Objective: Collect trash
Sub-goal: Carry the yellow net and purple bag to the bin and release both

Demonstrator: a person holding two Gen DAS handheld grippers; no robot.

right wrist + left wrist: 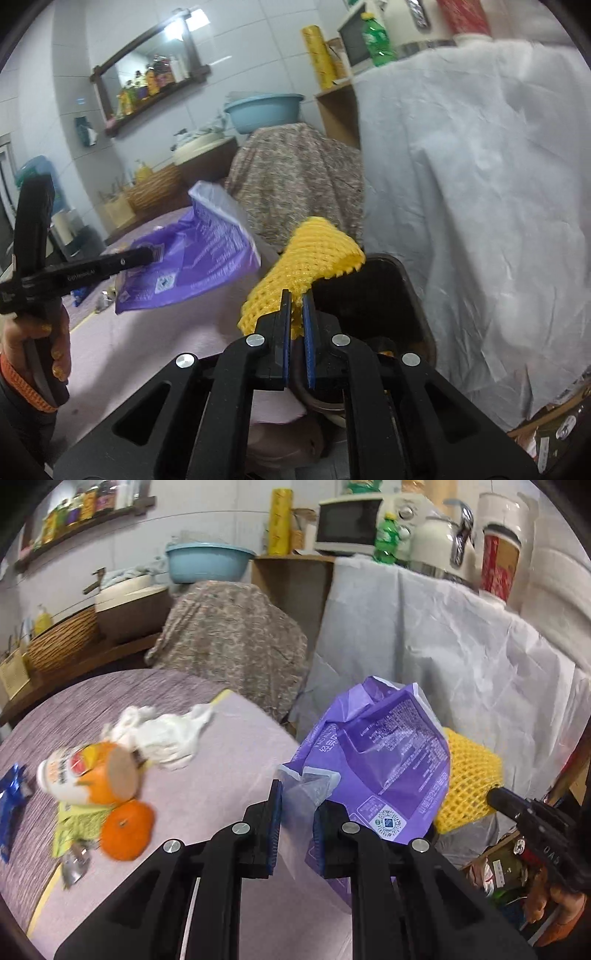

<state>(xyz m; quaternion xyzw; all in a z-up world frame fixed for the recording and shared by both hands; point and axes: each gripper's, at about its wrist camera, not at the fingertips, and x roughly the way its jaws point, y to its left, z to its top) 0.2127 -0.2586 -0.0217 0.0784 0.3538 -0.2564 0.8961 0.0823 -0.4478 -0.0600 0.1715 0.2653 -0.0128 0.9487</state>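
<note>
Right gripper [295,295] clamps my yellow foam net [310,254] just over the dark bin [410,295] ahead, while left gripper [297,805] pinches the purple bag [380,753] rising above its fingertips.

White tiled walls [258,44] carried a wooden shelf [155,96]; a white sheet [480,184] draped furniture beside a patterned cloth [236,642].

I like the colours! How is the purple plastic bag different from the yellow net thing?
The purple plastic bag is smooth, flat, shiny film with printed text; the yellow foam net sleeve is soft mesh full of holes with no print. The bag looks larger than the sleeve. The left gripper pinches the bag; the right gripper pinches the sleeve. Both are crumpled and held up off the table.
</note>
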